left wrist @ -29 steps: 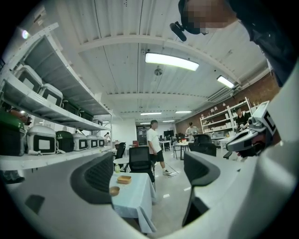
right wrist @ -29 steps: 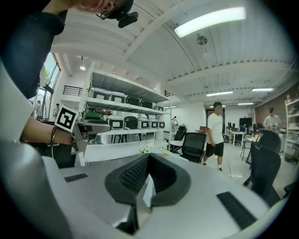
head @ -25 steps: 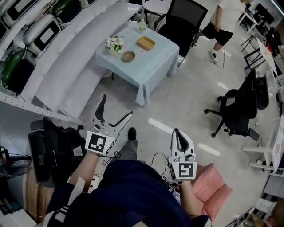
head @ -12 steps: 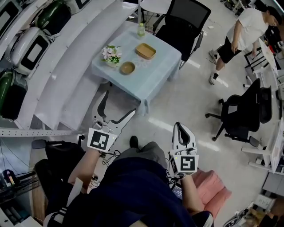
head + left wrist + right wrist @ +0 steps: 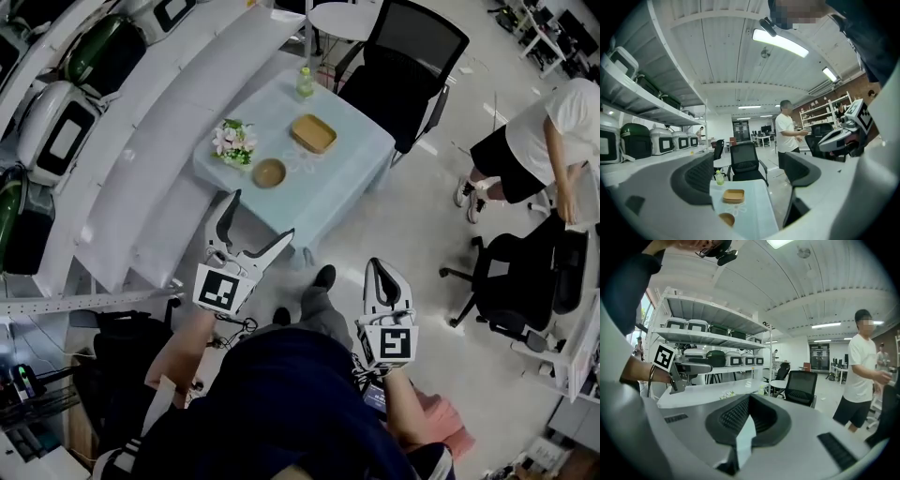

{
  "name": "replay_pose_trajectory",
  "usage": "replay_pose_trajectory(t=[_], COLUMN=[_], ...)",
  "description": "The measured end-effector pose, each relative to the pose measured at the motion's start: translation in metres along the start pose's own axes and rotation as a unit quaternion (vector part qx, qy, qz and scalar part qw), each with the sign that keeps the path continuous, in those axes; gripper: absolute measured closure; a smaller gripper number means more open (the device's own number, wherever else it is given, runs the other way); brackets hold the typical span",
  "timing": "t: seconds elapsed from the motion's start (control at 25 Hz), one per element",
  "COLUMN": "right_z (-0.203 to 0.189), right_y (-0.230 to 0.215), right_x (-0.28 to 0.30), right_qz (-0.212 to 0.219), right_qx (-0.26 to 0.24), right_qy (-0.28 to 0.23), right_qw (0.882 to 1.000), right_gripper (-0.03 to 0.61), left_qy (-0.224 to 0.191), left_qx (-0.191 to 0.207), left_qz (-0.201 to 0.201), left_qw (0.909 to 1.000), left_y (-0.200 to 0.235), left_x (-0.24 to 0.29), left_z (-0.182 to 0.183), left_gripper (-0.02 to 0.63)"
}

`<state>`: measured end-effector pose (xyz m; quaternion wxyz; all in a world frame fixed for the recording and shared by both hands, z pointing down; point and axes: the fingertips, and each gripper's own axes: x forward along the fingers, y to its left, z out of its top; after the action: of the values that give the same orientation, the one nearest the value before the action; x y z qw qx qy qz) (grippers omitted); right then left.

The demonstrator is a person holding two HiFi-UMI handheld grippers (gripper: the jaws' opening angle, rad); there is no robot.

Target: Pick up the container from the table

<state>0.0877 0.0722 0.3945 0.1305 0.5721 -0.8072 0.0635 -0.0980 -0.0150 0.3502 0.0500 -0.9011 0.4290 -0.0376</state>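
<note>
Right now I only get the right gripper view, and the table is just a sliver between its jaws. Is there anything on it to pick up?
Observer: Yes. The head view shows a tan tray lying on the table.
Operator: Is it alone there?
Observer: No. A round bowl sits nearer the person, apart from the tray.
Operator: And the other gripper, is it ready to grab?
Observer: The left gripper has its jaws wide apart with nothing in them. Its own view frames the tray and bowl between them, some way off.
</note>
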Motion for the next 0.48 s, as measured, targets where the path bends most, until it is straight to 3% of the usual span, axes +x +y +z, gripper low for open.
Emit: replay_pose_trajectory(t=[0.24,0.48], right_z=[-0.001,-0.005], right_y=[-0.059,-0.091], right_x=[0.065,0.113], right_qz=[0.032,0.06], right_qx=[0.004,-0.002], right_qy=[0.009,0.025], right_qw=[0.999,0.998], right_gripper=[0.578,0.578], left_qy=[0.05,0.072], left_qx=[0.005,-0.002], left_qz=[0.006,0.024], left_qw=[0.9987,0.9971], left_y=[0.025,0.06], left_x=[0.1,0.175], left_z=[-0.04,-0.075], left_gripper=[0.149,0.149])
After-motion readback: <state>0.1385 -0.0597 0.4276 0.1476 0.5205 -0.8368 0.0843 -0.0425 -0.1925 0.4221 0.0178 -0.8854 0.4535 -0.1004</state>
